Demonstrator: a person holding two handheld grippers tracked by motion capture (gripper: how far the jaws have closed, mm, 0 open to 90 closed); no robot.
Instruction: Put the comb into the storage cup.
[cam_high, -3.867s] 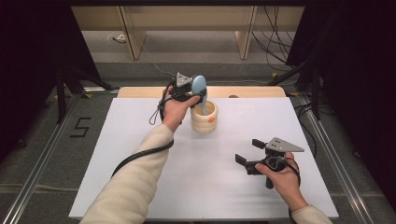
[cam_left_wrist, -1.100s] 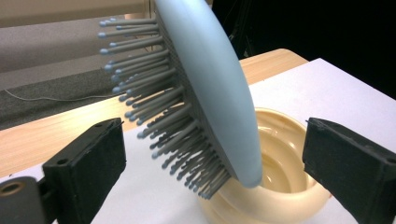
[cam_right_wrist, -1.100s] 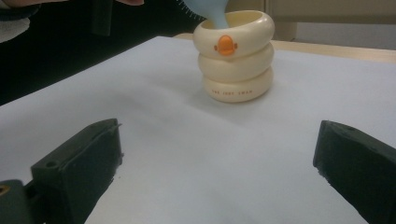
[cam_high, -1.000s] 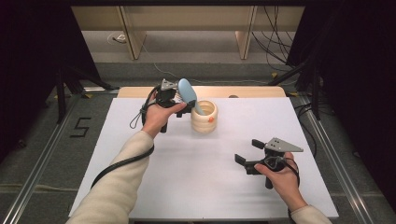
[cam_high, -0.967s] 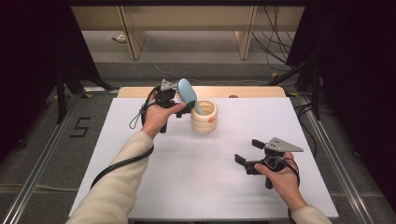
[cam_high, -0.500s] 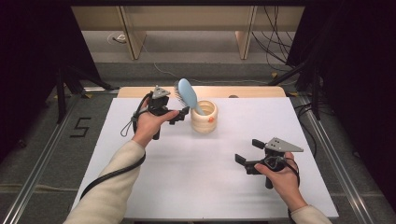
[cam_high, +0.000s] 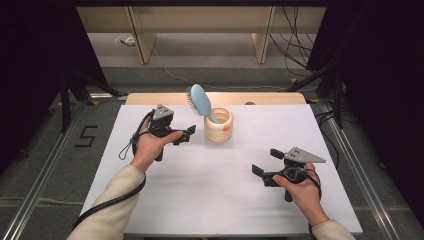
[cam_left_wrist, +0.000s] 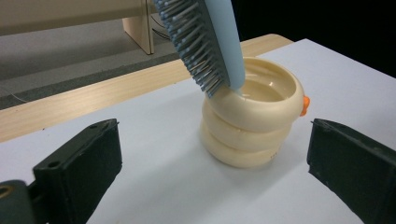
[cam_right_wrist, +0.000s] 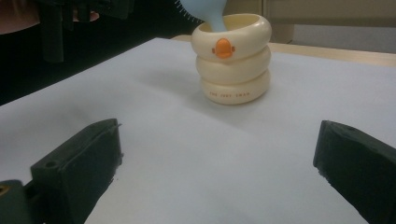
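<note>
In the high view, the blue hairbrush (cam_high: 199, 101) stands handle-down in the cream ringed cup (cam_high: 219, 125) near the far edge of the white desk (cam_high: 225, 200), its head leaning left; the handle's lower part is hidden inside the cup. The left gripper (cam_high: 186, 135) hangs just left of the cup, apart from it, jaws spread wide and empty. The right gripper (cam_high: 263, 162) sits well apart toward the near right corner, also wide and empty.

In the left gripper view, the brush's bristles (cam_left_wrist: 189, 37) face the camera and its top is cut off by the frame; the cup (cam_left_wrist: 252, 121) stands between the spread jaws, farther off.

In the right gripper view, the cup (cam_right_wrist: 232, 60) shows an orange beak (cam_right_wrist: 222, 47) and small lettering too fine to read; the brush (cam_right_wrist: 208, 11) is mostly cut off above.
</note>
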